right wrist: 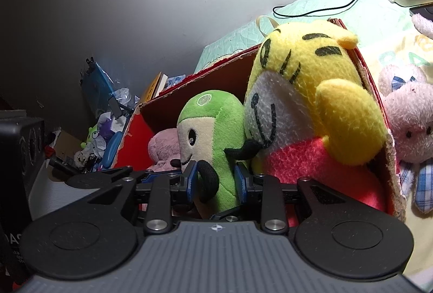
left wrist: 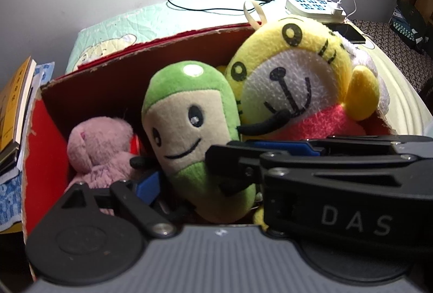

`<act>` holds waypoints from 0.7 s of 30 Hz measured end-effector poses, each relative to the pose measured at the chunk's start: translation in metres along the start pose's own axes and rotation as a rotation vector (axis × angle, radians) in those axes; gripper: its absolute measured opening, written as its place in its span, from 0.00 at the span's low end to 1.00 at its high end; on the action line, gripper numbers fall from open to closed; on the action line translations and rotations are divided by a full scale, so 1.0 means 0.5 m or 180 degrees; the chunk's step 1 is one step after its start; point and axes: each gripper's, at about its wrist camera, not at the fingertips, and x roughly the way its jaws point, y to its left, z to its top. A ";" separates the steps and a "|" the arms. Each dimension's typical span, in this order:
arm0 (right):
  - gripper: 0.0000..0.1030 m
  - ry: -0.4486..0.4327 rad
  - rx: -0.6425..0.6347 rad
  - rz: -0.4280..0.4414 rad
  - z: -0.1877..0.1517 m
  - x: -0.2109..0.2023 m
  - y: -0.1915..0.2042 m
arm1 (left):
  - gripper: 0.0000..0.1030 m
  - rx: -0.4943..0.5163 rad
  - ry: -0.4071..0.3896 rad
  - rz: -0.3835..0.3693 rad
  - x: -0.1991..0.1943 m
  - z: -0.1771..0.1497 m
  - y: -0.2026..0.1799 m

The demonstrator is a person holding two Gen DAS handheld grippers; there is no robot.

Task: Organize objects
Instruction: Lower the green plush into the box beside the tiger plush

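Right view alone shows the pink rabbit (right wrist: pixel 411 127) — outside the box (right wrist: pixel 389 157).

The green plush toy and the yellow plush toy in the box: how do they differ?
The green plush toy is slimmer, with a cream face; the yellow plush toy is bigger, with a white face, black stripes and a pink body. The green one sits in the middle, the yellow one beside it. Both stand in the red box.
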 end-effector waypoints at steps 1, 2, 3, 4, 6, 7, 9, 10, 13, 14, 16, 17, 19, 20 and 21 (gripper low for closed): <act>0.30 -0.0004 -0.0001 0.0000 -0.001 -0.001 0.000 | 0.88 0.0008 -0.0003 0.0004 -0.001 0.000 -0.001; 0.30 -0.0009 -0.0001 0.0001 -0.001 -0.001 0.000 | 0.88 0.0020 -0.0003 0.0007 -0.001 0.000 -0.001; 0.30 -0.0016 0.0000 0.0001 -0.002 -0.001 -0.001 | 0.88 0.0034 -0.0001 0.0015 0.000 0.000 -0.002; 0.30 -0.0024 0.0001 0.0002 -0.003 -0.001 -0.002 | 0.88 0.0052 0.0002 0.0028 -0.001 -0.001 -0.003; 0.30 -0.0040 0.0002 0.0004 -0.004 -0.002 -0.003 | 0.88 0.0091 0.0012 0.0058 0.001 0.001 -0.005; 0.30 -0.0046 0.0004 0.0007 -0.004 -0.003 -0.004 | 0.88 0.0105 0.0018 0.0067 0.001 0.001 -0.006; 0.30 -0.0050 0.0011 0.0012 -0.004 -0.004 -0.005 | 0.88 0.0121 0.0030 0.0079 0.003 0.002 -0.005; 0.30 -0.0050 0.0013 0.0011 -0.004 -0.004 -0.004 | 0.89 0.0124 0.0033 0.0085 0.003 0.001 -0.006; 0.30 -0.0045 0.0016 0.0006 -0.004 -0.005 -0.004 | 0.89 0.0128 0.0038 0.0105 0.003 0.001 -0.007; 0.30 -0.0042 0.0020 0.0006 -0.004 -0.006 -0.004 | 0.89 0.0132 0.0041 0.0116 0.003 0.001 -0.007; 0.30 -0.0032 0.0035 0.0008 -0.003 -0.009 -0.004 | 0.90 0.0147 0.0058 0.0162 0.004 0.003 -0.010; 0.30 -0.0025 0.0046 0.0014 -0.003 -0.010 -0.004 | 0.90 0.0150 0.0070 0.0195 0.005 0.003 -0.012; 0.30 -0.0015 0.0063 0.0031 -0.002 -0.014 -0.006 | 0.90 0.0147 0.0074 0.0240 0.006 0.004 -0.014; 0.30 -0.0017 0.0069 0.0036 -0.003 -0.016 -0.006 | 0.90 0.0125 0.0082 0.0249 0.006 0.005 -0.013; 0.30 -0.0025 0.0074 0.0038 -0.003 -0.019 -0.005 | 0.90 0.0104 0.0088 0.0249 0.006 0.006 -0.012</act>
